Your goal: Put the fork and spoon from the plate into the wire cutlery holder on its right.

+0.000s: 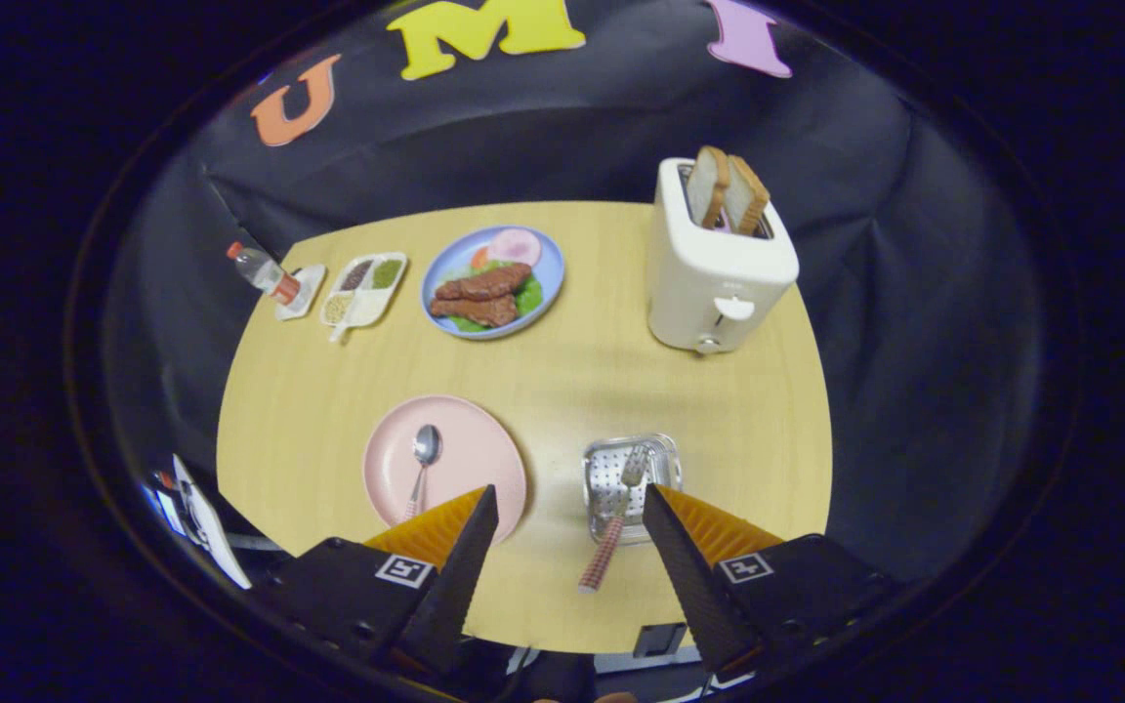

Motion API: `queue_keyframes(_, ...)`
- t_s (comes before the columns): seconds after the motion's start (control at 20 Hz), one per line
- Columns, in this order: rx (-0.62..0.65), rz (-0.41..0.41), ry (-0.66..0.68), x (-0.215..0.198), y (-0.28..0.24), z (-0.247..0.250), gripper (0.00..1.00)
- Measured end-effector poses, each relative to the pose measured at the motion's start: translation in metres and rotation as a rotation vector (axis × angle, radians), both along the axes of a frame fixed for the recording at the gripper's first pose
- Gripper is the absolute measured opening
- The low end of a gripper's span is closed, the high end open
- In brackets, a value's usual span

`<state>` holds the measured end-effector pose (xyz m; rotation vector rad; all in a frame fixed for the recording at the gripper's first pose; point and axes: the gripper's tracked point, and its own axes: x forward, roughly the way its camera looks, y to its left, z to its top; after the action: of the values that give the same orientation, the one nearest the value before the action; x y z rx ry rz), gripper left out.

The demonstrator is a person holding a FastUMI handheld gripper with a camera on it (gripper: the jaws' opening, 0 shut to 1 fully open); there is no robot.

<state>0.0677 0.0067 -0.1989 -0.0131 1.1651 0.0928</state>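
A pink plate [465,444] lies on the wooden table just ahead of my left finger. A metal spoon [421,464] rests on it, bowl away from me, its handle running under that finger's tip. To the plate's right stands the metal cutlery holder [665,459]. A fork [611,532] with a checked handle leans in it, tines inside, handle sticking out towards me between my fingers. My gripper [570,503] hovers above the near table edge, open, with nothing pressed between its fingers.
Further back sit a blue plate of meat and greens [492,281], a white divided dish [364,288], a small bottle [263,271] on a coaster, and a white toaster [714,264] with two bread slices. Bare table lies between the two plates.
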Motion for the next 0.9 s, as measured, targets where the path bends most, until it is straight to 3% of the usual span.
queue_keyframes(0.1,0.027,0.032,-0.1,-0.008,0.031,0.004,0.98)
queue_keyframes(0.3,0.032,0.071,-0.227,-0.028,0.085,-0.013,0.97)
queue_keyframes(0.5,0.05,0.077,-0.178,-0.059,0.127,-0.062,0.97)
queue_keyframes(0.8,0.014,0.033,-0.115,-0.073,0.144,-0.126,0.96)
queue_keyframes(0.9,0.006,0.016,-0.097,-0.073,0.147,-0.141,0.86)
